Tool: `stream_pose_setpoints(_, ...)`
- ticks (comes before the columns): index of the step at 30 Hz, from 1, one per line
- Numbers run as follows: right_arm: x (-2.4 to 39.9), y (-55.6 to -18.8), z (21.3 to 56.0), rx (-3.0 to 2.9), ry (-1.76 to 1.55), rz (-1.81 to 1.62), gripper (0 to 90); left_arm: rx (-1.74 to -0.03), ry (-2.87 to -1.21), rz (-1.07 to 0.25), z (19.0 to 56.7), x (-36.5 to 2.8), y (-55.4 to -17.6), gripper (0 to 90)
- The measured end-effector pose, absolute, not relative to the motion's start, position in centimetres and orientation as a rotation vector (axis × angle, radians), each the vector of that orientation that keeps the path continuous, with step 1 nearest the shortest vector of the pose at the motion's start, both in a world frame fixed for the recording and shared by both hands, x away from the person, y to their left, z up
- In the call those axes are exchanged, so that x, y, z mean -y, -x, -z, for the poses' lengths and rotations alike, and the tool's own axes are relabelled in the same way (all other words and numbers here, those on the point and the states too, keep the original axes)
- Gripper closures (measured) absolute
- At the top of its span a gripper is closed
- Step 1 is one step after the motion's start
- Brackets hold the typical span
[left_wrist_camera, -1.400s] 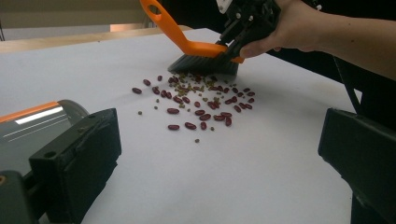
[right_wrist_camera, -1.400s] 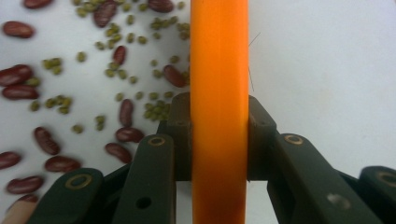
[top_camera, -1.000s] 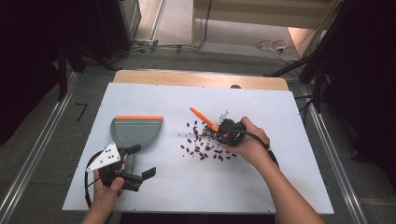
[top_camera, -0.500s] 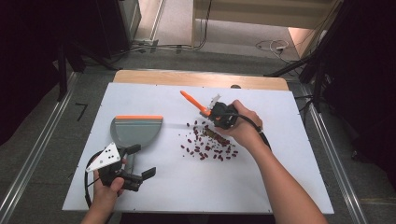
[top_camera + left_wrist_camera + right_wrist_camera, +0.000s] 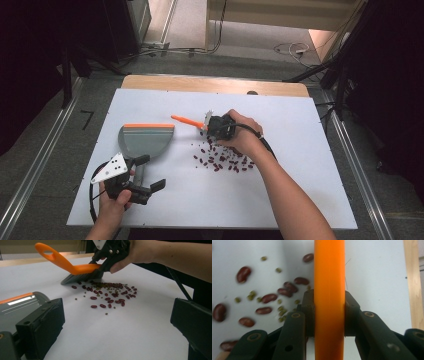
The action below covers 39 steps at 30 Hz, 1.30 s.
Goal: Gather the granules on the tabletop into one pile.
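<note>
An orange-handled brush (image 5: 185,120) (image 5: 62,262) (image 5: 329,277) with dark bristles is clamped in my right gripper (image 5: 207,125) (image 5: 329,312), which is shut on its handle. The bristles rest at the far edge of a scatter of red and small green beans (image 5: 222,160) (image 5: 110,296) (image 5: 269,297) on the white table. A grey dustpan (image 5: 147,140) (image 5: 17,305) with an orange lip lies left of the beans. My left gripper (image 5: 150,172) (image 5: 115,322) stands open by the dustpan's handle, with nothing between its jaws.
The white tabletop (image 5: 300,190) has a wooden strip (image 5: 210,84) along its far edge. Metal rails (image 5: 30,185) run on the floor at both sides. A black cable (image 5: 92,197) loops from the left gripper near the front left corner.
My right gripper has carried the brush away from me to the far side of the beans, then a little left. The left gripper and dustpan have stayed put.
</note>
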State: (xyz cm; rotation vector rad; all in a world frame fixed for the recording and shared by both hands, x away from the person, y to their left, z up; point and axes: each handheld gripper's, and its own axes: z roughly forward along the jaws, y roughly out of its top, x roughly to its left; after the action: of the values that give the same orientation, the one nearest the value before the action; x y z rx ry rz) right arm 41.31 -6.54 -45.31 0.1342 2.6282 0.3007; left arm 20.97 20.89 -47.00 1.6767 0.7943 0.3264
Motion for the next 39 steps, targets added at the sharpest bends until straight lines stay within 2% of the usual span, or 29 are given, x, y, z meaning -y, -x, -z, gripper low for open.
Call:
stream_pose_setpoints(20,9.2,-37.0,45.5,-2.698,0.110,-0.336,67.9,-0.794,-1.676,-0.329,46.9,-20.7,-20.9,0.4)
stream_pose_setpoints(31,9.7,-36.2,45.4,-2.700,0.170,-0.329,67.8,-0.790,-1.677,-0.329,46.9,-20.6,-20.8,0.4)
stream_pose_setpoints(39,9.9,-36.8,44.3,-2.648,0.072,-0.401,68.5,-0.796,-1.676,-0.332,46.9,-20.8,-20.9,0.4)
